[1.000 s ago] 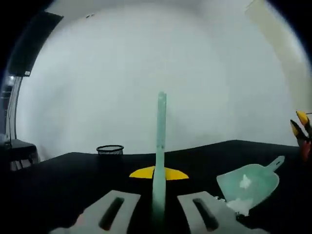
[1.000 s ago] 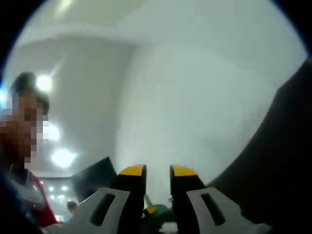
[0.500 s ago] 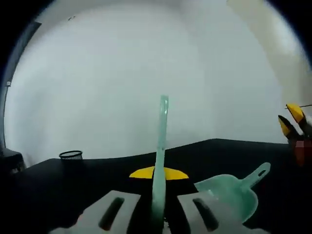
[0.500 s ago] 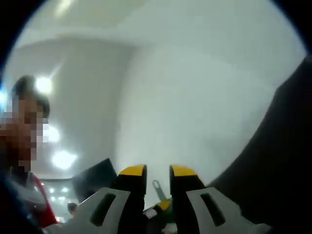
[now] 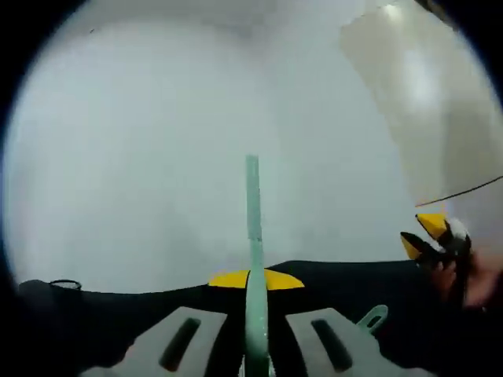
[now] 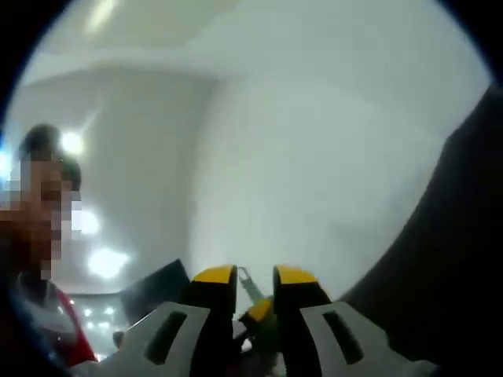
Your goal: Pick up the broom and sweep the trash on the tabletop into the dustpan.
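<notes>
Broom (image 5: 252, 236) clamped in left gripper (image 5: 253, 276), handle running straight ahead | dustpan (image 5: 372, 318) low right, nearer | right gripper (image 6: 245, 276) jaws slightly apart, holding nothing.

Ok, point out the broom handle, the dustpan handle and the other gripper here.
broom handle (image 5: 252, 236), left gripper view, on the pale green shaft between the jaws.
dustpan handle (image 5: 372, 318), left gripper view, on its looped end.
right gripper (image 5: 424, 234), left gripper view, between its yellow tips.
</notes>
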### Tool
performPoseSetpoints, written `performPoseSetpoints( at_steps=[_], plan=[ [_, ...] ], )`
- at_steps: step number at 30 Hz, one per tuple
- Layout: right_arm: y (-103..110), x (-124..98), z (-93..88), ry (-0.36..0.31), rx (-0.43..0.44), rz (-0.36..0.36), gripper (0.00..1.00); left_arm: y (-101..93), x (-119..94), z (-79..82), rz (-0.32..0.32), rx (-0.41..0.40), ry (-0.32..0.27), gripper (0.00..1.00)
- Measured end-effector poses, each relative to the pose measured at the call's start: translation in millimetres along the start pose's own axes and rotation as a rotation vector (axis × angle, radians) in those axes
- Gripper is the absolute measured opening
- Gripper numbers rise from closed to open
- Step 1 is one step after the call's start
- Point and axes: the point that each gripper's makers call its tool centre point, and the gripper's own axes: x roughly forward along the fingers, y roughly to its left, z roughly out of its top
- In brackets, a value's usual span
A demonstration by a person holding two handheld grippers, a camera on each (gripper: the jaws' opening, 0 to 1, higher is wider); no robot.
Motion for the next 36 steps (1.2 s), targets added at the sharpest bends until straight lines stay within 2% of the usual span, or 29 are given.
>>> performPoseSetpoints(
  at_steps=[2, 4, 6, 7, 9, 11, 13, 14, 18, 21, 25, 26, 28, 30, 33, 36],
  plan=[
    [0.1, 0.4, -0.4, -0.001, 0.002, 0.000, 0.21, 30.9, -10.4, 13.7, 0.062, 0.017, -0.028, 0.02],
    [0.4, 0.7, -1.2, 0.000, 0.002, -0.001, 0.21, 67.7, -21.9, 8.6, 0.162, 0.041, 0.022, 0.02],
    [0.1, 1.4, -2.6, 0.004, -0.001, -0.004, 0.21, 99.8, -31.2, -9.4, 0.227, -0.007, 0.071, 0.02],
    [-0.4, 1.7, -3.4, 0.007, -0.001, -0.007, 0.21, 108.6, -34.9, -21.6, 0.248, -0.052, 0.101, 0.02],
    [-0.3, 1.8, -4.0, 0.009, -0.002, -0.008, 0.20, 117.0, -38.3, -37.5, 0.266, -0.073, 0.123, 0.02],
    [-1.3, 1.7, -3.4, 0.007, -0.004, -0.011, 0.20, 121.4, -35.5, -57.1, 0.276, -0.051, 0.168, 0.02],
    [-2.1, 1.7, -3.2, 0.006, -0.003, -0.014, 0.20, 117.5, -26.4, -74.0, 0.250, -0.078, 0.208, 0.02],
    [-2.4, 1.6, -2.9, 0.005, -0.003, -0.015, 0.20, 116.0, -21.2, -77.8, 0.247, -0.096, 0.204, 0.02],
    [-2.6, 1.0, -1.7, 0.001, -0.002, -0.015, 0.20, 103.4, -12.8, -78.9, 0.238, -0.092, 0.209, 0.02],
    [-3.0, 1.2, -2.0, 0.001, 0.000, -0.016, 0.20, 83.1, -10.2, -77.1, 0.222, -0.005, 0.228, 0.02],
    [-1.6, 0.7, -1.6, -0.001, 0.003, -0.011, 0.20, 48.0, -3.6, -74.6, 0.144, 0.077, 0.232, 0.02],
    [-1.7, 0.6, -1.4, -0.002, 0.004, -0.011, 0.20, 36.1, 0.2, -72.4, 0.105, 0.036, 0.211, 0.02],
    [-1.9, 0.4, -1.2, -0.001, 0.005, -0.011, 0.20, 22.2, 3.0, -70.5, 0.065, 0.029, 0.195, 0.02],
    [-1.8, 0.0, -0.5, -0.004, 0.008, -0.010, 0.20, 2.5, 6.5, -66.7, -0.004, -0.060, 0.168, 0.02],
    [-2.1, -0.6, 0.7, -0.007, 0.012, -0.009, 0.20, -9.1, 7.6, -53.7, -0.049, -0.133, 0.115, 0.02],
    [-2.3, -0.8, 1.2, -0.009, 0.015, -0.007, 0.20, 0.1, 3.6, -39.3, -0.035, -0.170, 0.086, 0.02]
  ],
)
